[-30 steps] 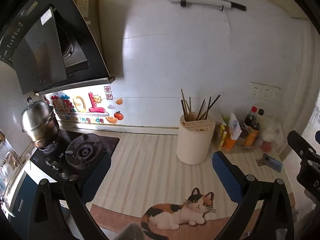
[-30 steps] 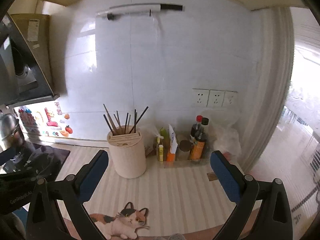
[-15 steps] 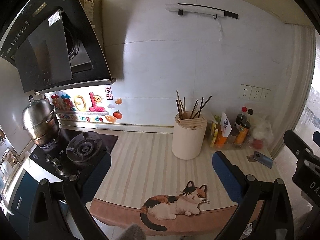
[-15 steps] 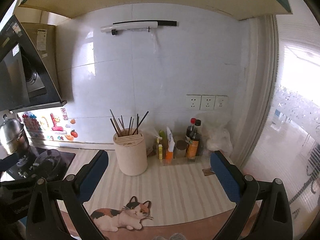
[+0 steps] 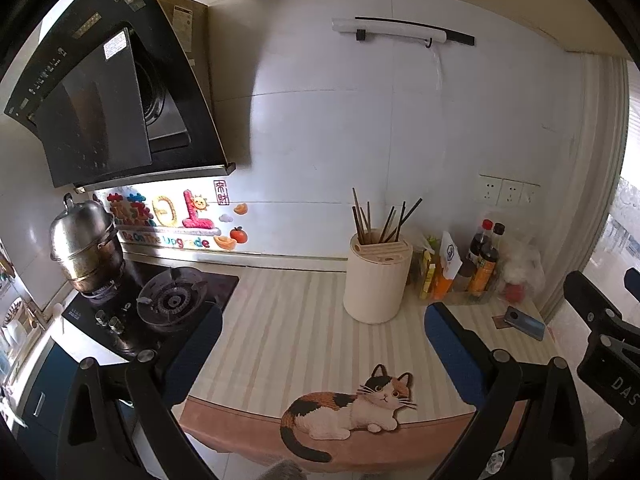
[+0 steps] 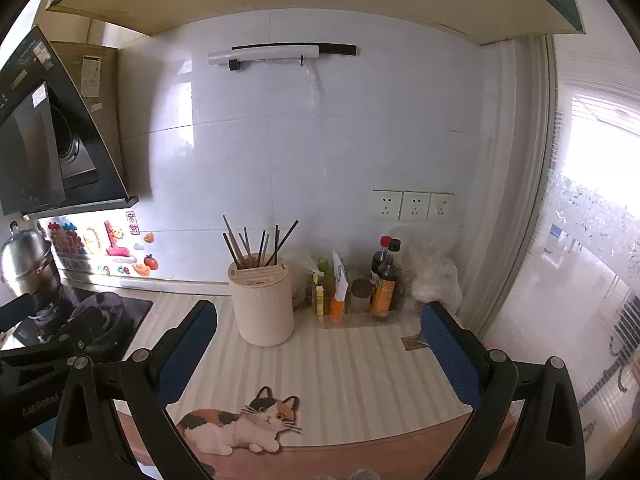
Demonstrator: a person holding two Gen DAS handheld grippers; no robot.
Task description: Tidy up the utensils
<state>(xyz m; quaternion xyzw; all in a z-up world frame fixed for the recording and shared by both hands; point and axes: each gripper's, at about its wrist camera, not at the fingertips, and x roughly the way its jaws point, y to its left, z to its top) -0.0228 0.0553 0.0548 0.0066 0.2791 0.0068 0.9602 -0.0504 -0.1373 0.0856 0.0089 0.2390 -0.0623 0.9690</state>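
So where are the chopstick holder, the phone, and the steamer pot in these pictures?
chopstick holder (image 6: 262, 308): right wrist view, middle of its cream side wall.
phone (image 5: 525, 323): left wrist view, centre of its blue back, lying flat on the counter.
steamer pot (image 5: 83, 236): left wrist view, its steel body on the stove.

Chopstick (image 6: 260, 246) lower ends hidden inside the holder (image 6: 262, 304); bottle labels (image 6: 383, 298) unreadable.

Striped countertop (image 5: 296, 320) with cat-print mat edge (image 5: 348, 408), lower centre.
Carries cream utensil holder (image 5: 378, 280) mid-frame, bottles tray (image 5: 460, 276) right of it, phone (image 5: 524, 322) far right, gas stove (image 5: 160, 300) left.
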